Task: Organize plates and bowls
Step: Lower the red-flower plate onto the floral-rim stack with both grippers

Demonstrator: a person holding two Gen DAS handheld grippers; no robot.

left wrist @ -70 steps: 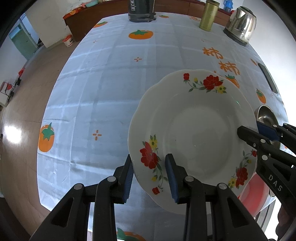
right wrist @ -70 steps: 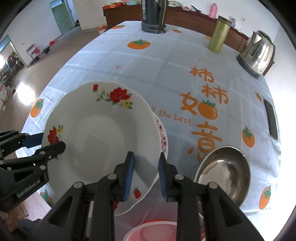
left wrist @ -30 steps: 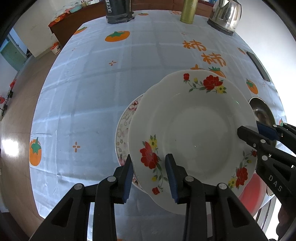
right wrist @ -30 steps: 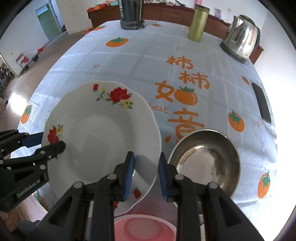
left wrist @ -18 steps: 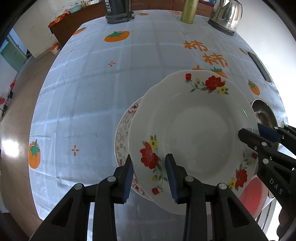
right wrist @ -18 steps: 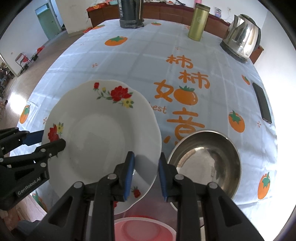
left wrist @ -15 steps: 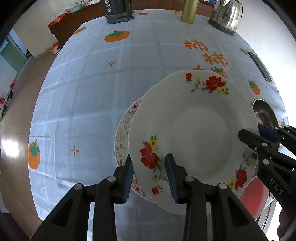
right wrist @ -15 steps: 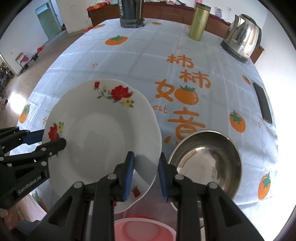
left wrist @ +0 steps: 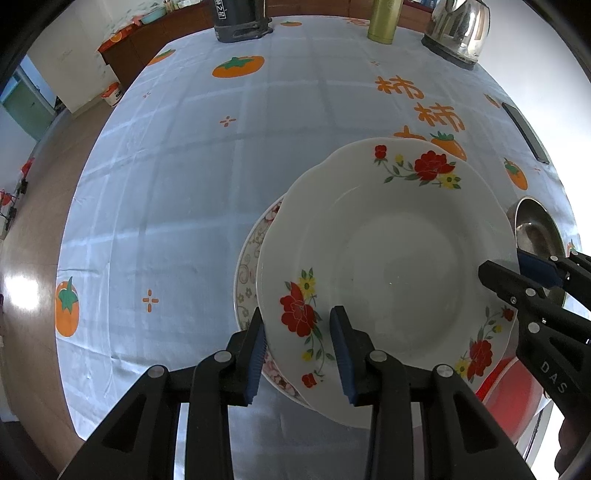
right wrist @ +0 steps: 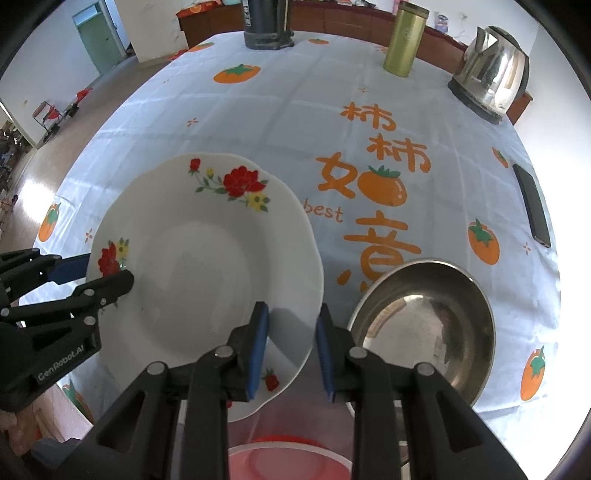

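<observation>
A white plate with red flowers [left wrist: 388, 258] hangs tilted over the table, held at two sides of its rim. My left gripper [left wrist: 297, 325] is shut on its near-left rim, and my right gripper [right wrist: 291, 321] is shut on its near-right rim [right wrist: 295, 295]. In the left wrist view a patterned plate [left wrist: 251, 258] lies on the tablecloth directly beneath, only its left edge showing. The right wrist view hides that plate fully. Each gripper shows in the other's view, the right gripper [left wrist: 517, 280] at the far rim and the left gripper [right wrist: 110, 280] opposite.
A steel bowl [right wrist: 424, 321] sits on the cloth right of the plates, and a red bowl [right wrist: 288, 458] lies at the near edge. At the far side stand a kettle [right wrist: 491, 81], a gold canister [right wrist: 404, 40] and a dark appliance [right wrist: 267, 26]. A phone [right wrist: 535, 205] lies at right.
Since the oldest frames both grippers carried the flowered plate across until it hangs over the patterned plate. In the last second almost nothing has moved.
</observation>
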